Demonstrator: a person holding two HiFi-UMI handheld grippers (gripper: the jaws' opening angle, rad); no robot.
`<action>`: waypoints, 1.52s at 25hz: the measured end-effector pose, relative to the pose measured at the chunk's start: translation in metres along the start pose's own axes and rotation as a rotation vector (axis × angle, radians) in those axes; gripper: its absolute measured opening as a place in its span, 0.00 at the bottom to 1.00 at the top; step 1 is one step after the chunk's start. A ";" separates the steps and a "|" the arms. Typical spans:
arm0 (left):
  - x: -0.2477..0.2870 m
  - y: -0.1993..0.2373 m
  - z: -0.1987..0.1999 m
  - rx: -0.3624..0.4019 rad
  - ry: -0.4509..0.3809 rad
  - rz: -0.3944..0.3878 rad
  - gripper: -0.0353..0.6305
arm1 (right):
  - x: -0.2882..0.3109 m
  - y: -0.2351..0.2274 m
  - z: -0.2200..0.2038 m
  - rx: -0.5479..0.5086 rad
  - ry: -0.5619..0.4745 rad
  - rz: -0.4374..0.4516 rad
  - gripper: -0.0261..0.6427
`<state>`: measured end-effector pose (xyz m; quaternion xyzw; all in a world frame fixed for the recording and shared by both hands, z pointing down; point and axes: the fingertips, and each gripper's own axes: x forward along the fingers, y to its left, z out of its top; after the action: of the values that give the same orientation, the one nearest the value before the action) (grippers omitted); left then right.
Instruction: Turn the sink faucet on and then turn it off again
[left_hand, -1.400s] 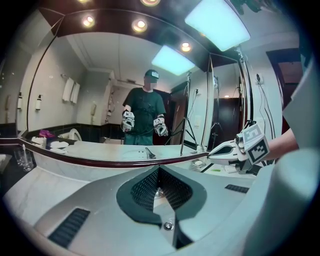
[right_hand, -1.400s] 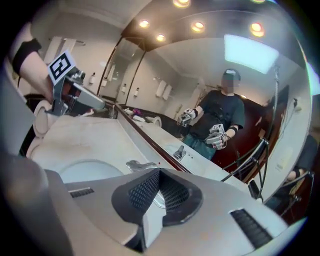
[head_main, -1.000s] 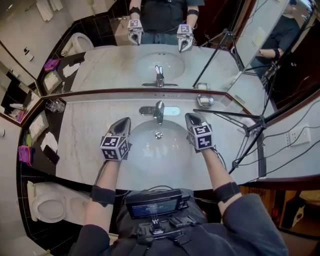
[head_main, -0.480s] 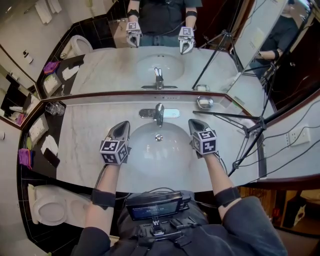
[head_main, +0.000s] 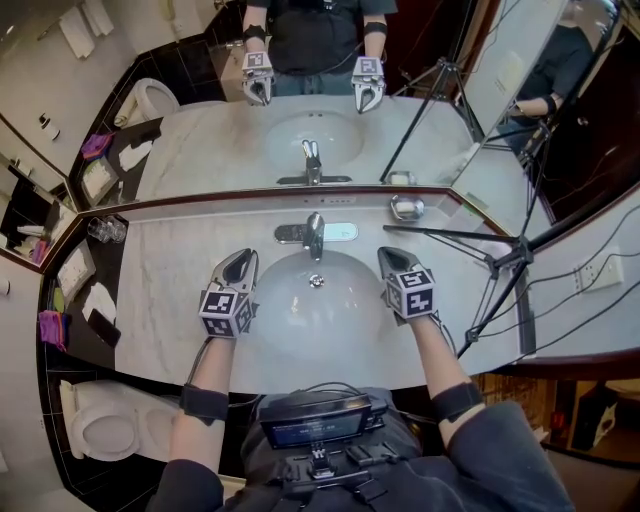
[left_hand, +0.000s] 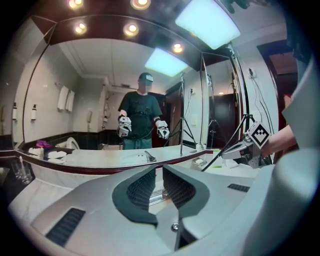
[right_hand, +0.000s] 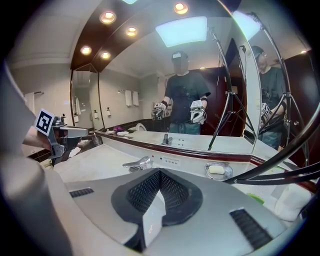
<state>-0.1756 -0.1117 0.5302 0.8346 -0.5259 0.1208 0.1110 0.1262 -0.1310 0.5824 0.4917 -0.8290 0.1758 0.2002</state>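
Task item: faucet (head_main: 314, 233). It is standing at the back centre of the counter (head_main: 170, 300), on a chrome plate just under the mirror (head_main: 300, 130). In the head view its long axis is running from the mirror toward the person, and the spout is pointing at the person, its tip overhanging the far rim of the basin (head_main: 300, 325).

The left gripper (head_main: 241, 260) is hovering over the basin's left rim and the right gripper (head_main: 388, 256) over its right rim. Both are pointing toward the mirror. The faucet is sitting between and beyond them, touching neither.

Left gripper view: the jaws are standing a narrow slit apart, having just been opening slightly, and are gripping nothing. A sliver of chrome is showing through the slit; I cannot tell which part.

Right gripper view: the pads are meeting at the tips, so this gripper is closed and empty.

Only the right gripper view is showing the faucet side-on, lying about level and pointing left there, with a soap bar in the dish (right_hand: 218, 170). Only the head view is showing the drain (head_main: 316, 281). A tripod (head_main: 500, 255) is standing at the counter's right.
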 end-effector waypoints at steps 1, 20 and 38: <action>0.003 -0.001 -0.001 0.016 0.005 -0.011 0.15 | 0.000 -0.001 -0.001 0.001 0.004 0.001 0.07; 0.081 -0.064 -0.055 0.857 0.228 -0.218 0.44 | 0.020 -0.015 -0.025 -0.004 0.073 0.003 0.07; 0.163 -0.085 -0.096 1.009 0.277 -0.302 0.45 | 0.015 -0.041 -0.029 0.011 0.115 -0.070 0.07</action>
<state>-0.0386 -0.1842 0.6679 0.8268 -0.2574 0.4498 -0.2188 0.1603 -0.1464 0.6188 0.5106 -0.7974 0.2014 0.2508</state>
